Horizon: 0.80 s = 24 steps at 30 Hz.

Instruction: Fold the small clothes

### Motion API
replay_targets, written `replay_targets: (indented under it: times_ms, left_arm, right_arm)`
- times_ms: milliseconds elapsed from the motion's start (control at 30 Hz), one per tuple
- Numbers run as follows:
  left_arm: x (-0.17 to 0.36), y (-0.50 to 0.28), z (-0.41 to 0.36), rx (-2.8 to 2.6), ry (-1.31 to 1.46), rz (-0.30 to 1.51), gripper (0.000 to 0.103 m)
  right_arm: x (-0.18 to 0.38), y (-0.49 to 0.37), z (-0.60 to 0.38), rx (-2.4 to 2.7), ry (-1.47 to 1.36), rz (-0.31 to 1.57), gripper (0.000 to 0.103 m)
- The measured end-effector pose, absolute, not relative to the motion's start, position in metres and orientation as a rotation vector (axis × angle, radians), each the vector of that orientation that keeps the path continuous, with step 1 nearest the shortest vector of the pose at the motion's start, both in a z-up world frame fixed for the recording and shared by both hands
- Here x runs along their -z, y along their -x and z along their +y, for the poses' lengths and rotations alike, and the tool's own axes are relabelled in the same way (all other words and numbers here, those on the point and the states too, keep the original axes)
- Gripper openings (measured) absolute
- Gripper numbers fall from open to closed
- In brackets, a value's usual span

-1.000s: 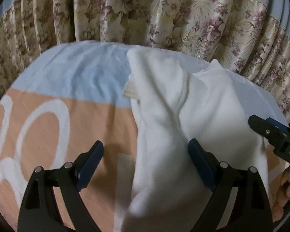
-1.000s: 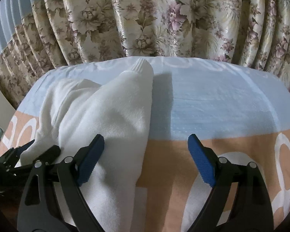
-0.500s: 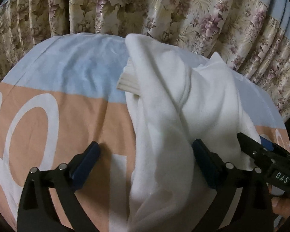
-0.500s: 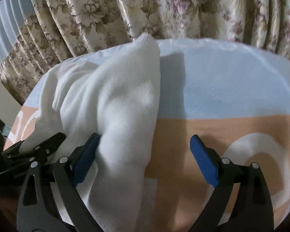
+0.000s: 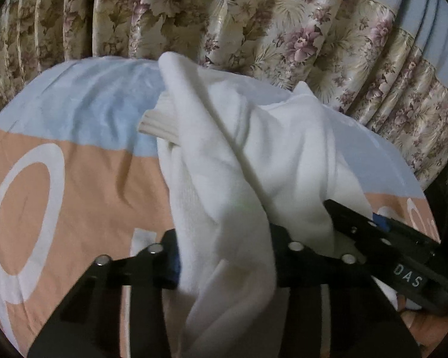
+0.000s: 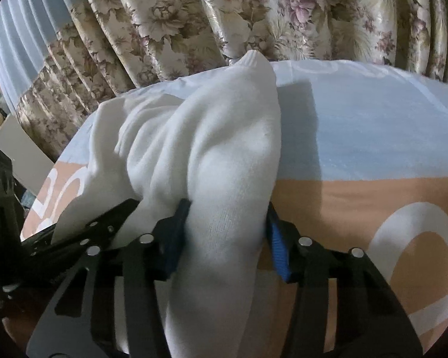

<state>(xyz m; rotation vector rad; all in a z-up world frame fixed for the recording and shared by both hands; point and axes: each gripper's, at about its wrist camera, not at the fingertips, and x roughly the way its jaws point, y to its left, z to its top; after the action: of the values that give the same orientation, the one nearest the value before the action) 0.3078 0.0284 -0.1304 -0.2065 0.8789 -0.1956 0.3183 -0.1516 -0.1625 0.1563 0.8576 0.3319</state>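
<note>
A white garment [image 5: 254, 155] lies bunched on a blue and orange bedsheet [image 5: 74, 179], with a ribbed cuff at its far left. My left gripper [image 5: 224, 256] is shut on its near fold, the cloth hiding the right pad. In the right wrist view the same garment [image 6: 224, 155] rises in a thick fold, and my right gripper [image 6: 227, 238] is shut on it, blue pads pressing both sides. The right gripper's black fingers [image 5: 382, 238] show at the right of the left wrist view. The left gripper's fingers [image 6: 83, 232] show at the left of the right wrist view.
A floral curtain [image 5: 254, 24] hangs close behind the bed's far edge. The bedsheet [image 6: 373, 149] spreads to the right of the garment, with white ring shapes on the orange part. A pale board [image 6: 18, 155] stands at the far left.
Both grippers were open around the garment's near folds and have closed on the cloth. The garment is now gathered up and pulled closer to both cameras.
</note>
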Motion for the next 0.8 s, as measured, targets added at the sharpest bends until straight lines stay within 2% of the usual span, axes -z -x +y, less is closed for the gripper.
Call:
replay_targets:
  times_ms: [233, 433, 667, 800]
  left_arm:
    - [0.119, -0.304, 0.013, 0.186, 0.177, 0.865, 0.032]
    - [0.090, -0.301, -0.036, 0.253, 0.145, 0.826, 0.032]
    - [0.072, -0.291, -0.142, 0.369, 0.115, 0.788, 0.033]
    - [0.093, -0.291, -0.203, 0.383, 0.081, 0.872, 0.037]
  right_arm:
    - [0.149, -0.317, -0.152, -0.332, -0.115, 0.832, 0.040]
    - [0.118, -0.309, -0.189, -0.293, -0.096, 0.765, 0.038]
    - [0.085, -0.276, -0.286, -0.185, -0.009, 0.677, 0.038]
    - [0.096, -0.265, -0.344, -0.107, -0.008, 0.703, 0.040]
